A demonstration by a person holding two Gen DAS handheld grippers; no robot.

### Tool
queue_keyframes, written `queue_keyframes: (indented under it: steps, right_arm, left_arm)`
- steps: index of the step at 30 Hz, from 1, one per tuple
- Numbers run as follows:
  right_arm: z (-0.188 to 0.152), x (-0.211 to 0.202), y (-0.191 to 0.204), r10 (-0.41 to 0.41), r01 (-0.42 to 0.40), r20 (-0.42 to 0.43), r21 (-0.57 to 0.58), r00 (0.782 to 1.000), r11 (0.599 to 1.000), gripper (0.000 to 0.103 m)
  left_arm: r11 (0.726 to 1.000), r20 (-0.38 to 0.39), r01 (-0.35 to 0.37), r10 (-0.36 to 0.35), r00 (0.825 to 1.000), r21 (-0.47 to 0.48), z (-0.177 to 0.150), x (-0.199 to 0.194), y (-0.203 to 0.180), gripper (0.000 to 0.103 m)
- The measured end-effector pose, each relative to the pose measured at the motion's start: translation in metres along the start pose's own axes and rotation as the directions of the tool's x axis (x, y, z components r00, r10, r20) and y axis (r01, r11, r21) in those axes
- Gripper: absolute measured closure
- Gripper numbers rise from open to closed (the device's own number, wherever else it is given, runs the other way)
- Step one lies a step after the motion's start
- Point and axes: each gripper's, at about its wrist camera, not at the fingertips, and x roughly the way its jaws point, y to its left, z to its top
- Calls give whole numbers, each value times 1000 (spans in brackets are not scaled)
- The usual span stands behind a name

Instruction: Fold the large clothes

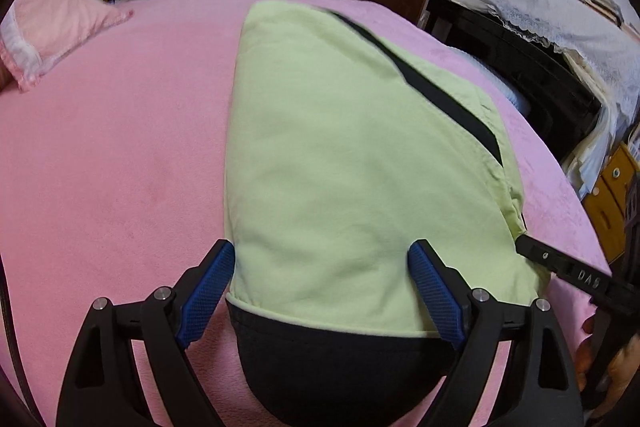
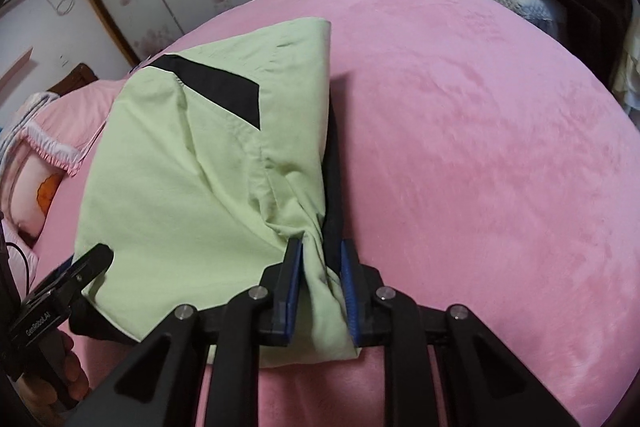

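You see a bed (image 1: 120, 147) with a pink cover. On it lies a light green garment (image 1: 340, 167) with black parts, and a pink pillow (image 1: 52, 27) near its far corner.

The right gripper (image 2: 320, 267) pinches the green garment's (image 2: 180, 179) bunched edge on the pink bed (image 2: 480, 147).

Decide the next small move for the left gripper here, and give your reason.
Probably close the left gripper on the near edge of the green garment: it is open with that edge between its pads, while the right gripper already pinches its corner.
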Motion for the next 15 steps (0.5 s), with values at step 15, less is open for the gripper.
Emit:
queue_keyframes:
  steps: [15]
  right_arm:
    - [20,-11,24,-65,65,1,-61,998,996,60]
  left_arm:
    - [998,-49,4,-8,999,-70,18,-25,18,2]
